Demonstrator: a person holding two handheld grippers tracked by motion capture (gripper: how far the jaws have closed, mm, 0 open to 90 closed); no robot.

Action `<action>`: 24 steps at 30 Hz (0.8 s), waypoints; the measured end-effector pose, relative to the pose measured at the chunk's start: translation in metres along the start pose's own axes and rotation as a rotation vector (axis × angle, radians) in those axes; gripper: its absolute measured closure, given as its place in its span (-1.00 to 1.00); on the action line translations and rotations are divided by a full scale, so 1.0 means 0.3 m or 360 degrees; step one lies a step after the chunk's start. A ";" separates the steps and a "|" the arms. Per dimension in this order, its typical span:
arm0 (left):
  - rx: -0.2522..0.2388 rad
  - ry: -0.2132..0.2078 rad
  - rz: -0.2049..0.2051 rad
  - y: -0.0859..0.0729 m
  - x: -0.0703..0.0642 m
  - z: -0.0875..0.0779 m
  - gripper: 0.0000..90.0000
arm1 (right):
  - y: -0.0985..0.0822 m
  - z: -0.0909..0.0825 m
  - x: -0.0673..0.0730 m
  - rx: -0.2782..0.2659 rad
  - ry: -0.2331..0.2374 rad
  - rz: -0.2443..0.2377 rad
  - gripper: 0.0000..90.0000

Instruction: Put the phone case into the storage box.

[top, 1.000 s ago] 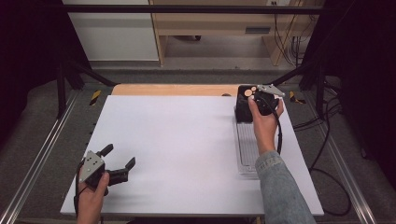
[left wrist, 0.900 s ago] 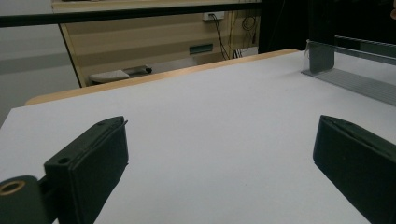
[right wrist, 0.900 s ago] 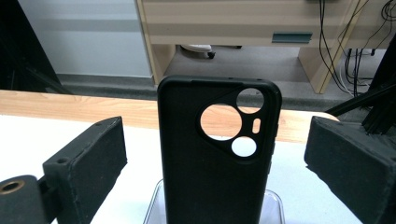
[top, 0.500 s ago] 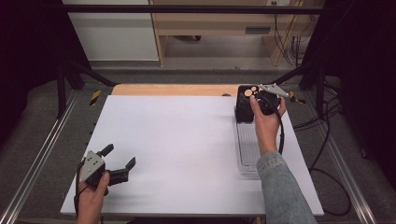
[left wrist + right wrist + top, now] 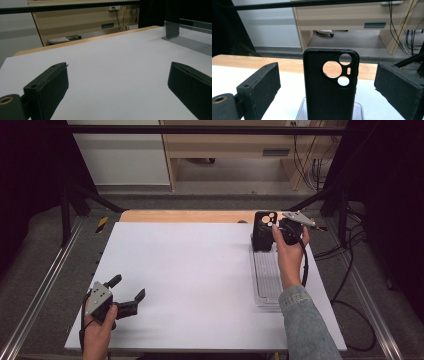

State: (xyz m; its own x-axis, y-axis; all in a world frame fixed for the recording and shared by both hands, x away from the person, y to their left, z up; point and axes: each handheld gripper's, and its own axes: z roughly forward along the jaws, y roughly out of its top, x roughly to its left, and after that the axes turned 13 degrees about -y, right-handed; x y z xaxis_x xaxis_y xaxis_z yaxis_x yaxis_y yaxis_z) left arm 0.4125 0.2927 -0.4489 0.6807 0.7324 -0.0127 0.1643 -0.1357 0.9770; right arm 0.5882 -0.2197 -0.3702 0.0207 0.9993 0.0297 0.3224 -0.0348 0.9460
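2 grippers: both at the white table (image 5: 200,270), well apart from each other.
Right gripper (image 5: 280,231): far right end of the table, jaws spread wide on either side of a black phone case (image 5: 331,85) — not touching it yet.
Phone case: stands upright at the far end of a clear ribbed tray (image 5: 267,280), camera cutouts at the top, back face toward the gripper's camera.
Left gripper (image 5: 127,292): near left corner, jaws wide apart, nothing between them but bare table; idle, by the look of it.
Step in hand: likely closing on the case to lift it out of the tray.
Doing it well: keep the case centred between the pads, close on its 2 long edges below the cutouts, squeeze gently — a soft shell may bow or twist.
Risk: a nudge from 1 pad first could tip the case over.
Lift: straight up, clear of the tray's end wall.
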 end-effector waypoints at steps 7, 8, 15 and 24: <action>-0.0002 -0.0003 0.0001 0.001 -0.002 0.002 -0.93 | 0.006 -0.022 0.001 -0.0020 0.0019 -0.0008 -0.85; 0.0000 -0.0003 0.0002 0.001 -0.002 0.002 -0.93 | 0.008 -0.025 0.000 -0.0025 0.0024 -0.0010 -0.85; 0.0001 -0.0002 0.0001 0.000 -0.001 0.000 -0.93 | 0.021 -0.053 -0.002 -0.0041 0.0050 -0.0018 -0.85; 0.0007 -0.0004 0.0000 -0.001 0.000 0.002 -0.93 | 0.039 -0.096 -0.022 -0.0065 0.0067 -0.0003 -0.86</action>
State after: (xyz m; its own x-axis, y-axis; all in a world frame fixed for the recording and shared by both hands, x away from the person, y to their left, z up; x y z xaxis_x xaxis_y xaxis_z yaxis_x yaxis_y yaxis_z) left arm 0.4128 0.2925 -0.4495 0.6827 0.7306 -0.0133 0.1675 -0.1388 0.9761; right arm 0.5645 -0.2264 -0.3499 -0.0201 0.9990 0.0407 0.2832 -0.0334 0.9585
